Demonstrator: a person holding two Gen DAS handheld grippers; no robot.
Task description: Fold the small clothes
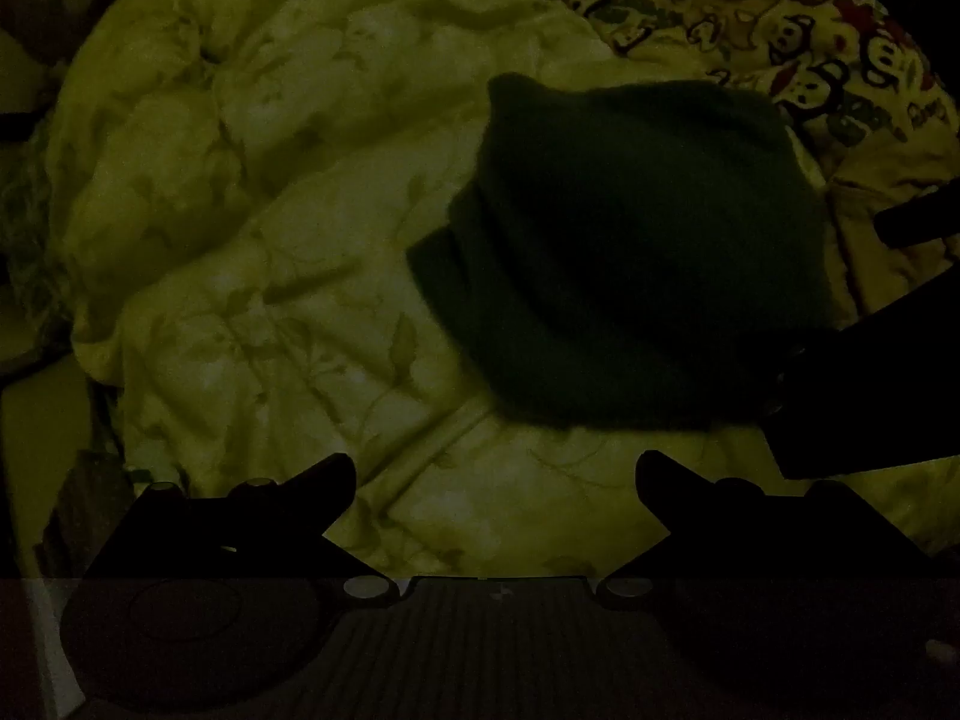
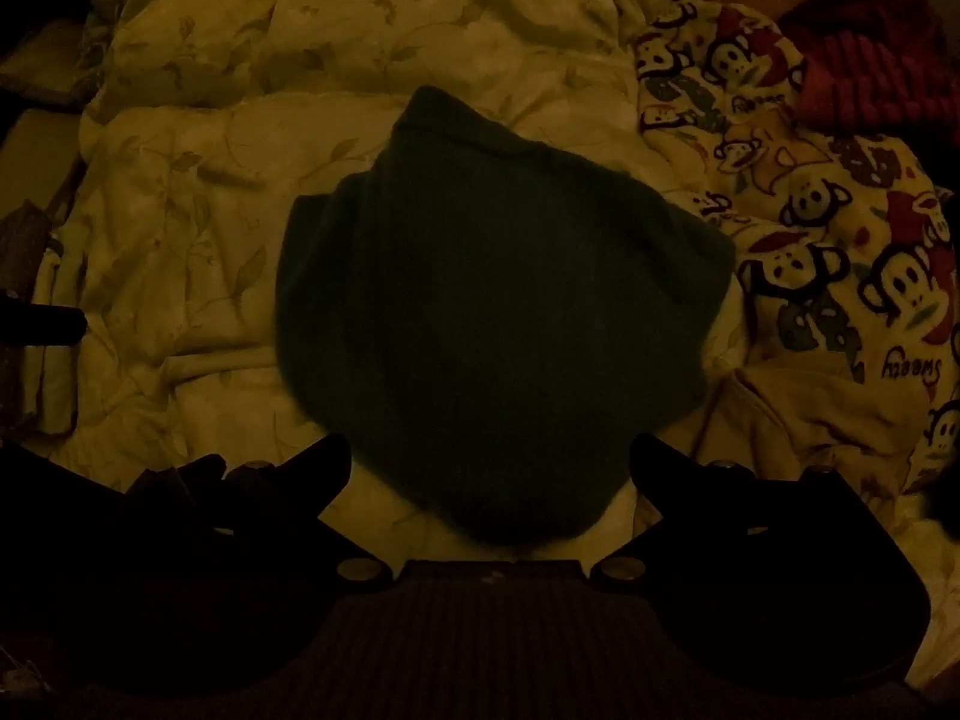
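Note:
A dark green knit garment lies folded in a rounded heap on a pale leaf-print quilt. In the right wrist view the garment fills the middle, its near edge between my fingers. My left gripper is open and empty, hovering over bare quilt just left of and nearer than the garment. My right gripper is open and empty, just above the garment's near edge. The right gripper's dark body shows at the right edge of the left wrist view. The light is very dim.
A monkey-print fabric lies to the right of the garment, also in the left wrist view. A red ribbed cloth sits at the far right. A dark object pokes in at the left edge. The bed edge runs along the left.

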